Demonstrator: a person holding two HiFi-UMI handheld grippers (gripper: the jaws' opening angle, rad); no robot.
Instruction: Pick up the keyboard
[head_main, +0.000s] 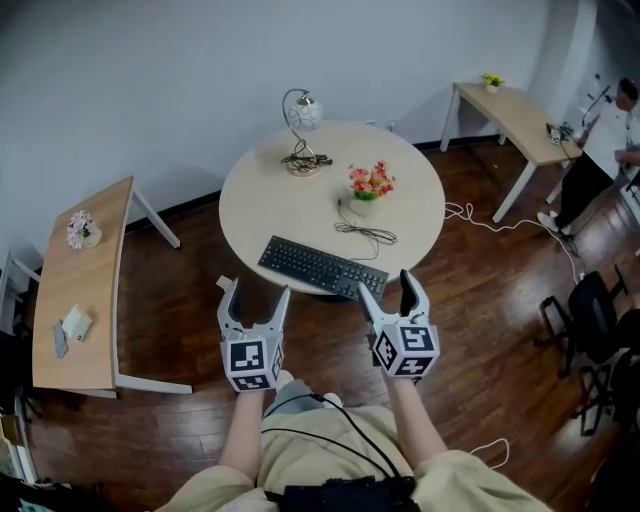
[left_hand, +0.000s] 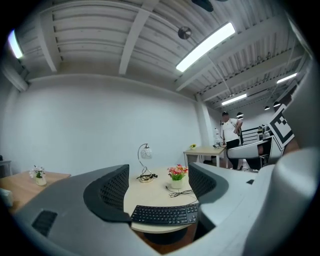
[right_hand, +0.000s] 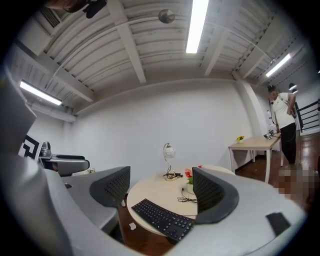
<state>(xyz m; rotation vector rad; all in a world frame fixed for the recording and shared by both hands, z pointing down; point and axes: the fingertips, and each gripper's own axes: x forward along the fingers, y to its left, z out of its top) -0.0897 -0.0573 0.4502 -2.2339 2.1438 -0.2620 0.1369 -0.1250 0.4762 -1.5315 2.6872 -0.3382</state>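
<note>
keyboard: lying flat and slanted by the near rim of the round table, right end reaching the rim, nothing resting on it
left gripper: hovering off the table's near edge, jaws standing apart, nothing between them, not touching the keyboard
right gripper: hovering level beside the keyboard's right end, jaws spread wide, gripping nothing
open room: bare tabletop lying left of and behind the keyboard; dark wood floor showing all round the table
clutter: cable looping just behind the keyboard, running up to the flower pot; lamp sitting near the far rim, well apart from the keyboard
materials: keyboard showing as black, low, long, rectangular; tabletop looking pale, smooth, round; gripper fingers looking grey and curved, with ribbed dark pads
side desks: a light wood desk standing at left, another at far right, both well apart from the table
</note>
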